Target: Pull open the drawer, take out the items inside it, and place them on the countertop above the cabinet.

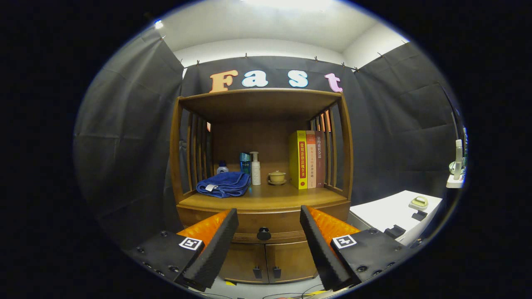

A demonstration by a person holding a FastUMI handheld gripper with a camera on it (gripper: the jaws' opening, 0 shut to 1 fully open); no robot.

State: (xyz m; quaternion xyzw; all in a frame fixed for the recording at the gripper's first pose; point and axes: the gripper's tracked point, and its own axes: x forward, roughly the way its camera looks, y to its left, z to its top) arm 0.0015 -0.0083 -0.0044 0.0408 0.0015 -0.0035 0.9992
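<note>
In front of the wooden cabinet (262, 166) the tongs (269, 226) hang with their two fingers (216, 245) spread wide apart, holding nothing. Between the fingers, and a little beyond their tips, sits the dark round knob (264, 234) of the drawer (266, 224), which is closed flush with the cabinet front; nothing touches the knob. Below the drawer are two small doors (266, 259), each with a dark pull near the middle seam.

Above the drawer runs the cabinet's wooden top, the table (282, 197) of this job, set inside an open shelf with slatted sides and a roof. On the table, left of the knob's line, lies a folded blue towel (224, 184). Behind the towel stands a small white bottle with a dark cap (222, 167), and just right of the towel a teal container (245, 162) and a white pump bottle (255, 168) stand upright, close together. Right of the pump bottle sits a small pale lidded cup on a saucer (277, 177). Further right three books (308, 160) stand upright against the slats: one yellow, one orange, one dark red.

Off to the right of the cabinet, well apart from it, a white surface (386, 216) carries a small pale yellowish object (419, 202) on a holder.
</note>
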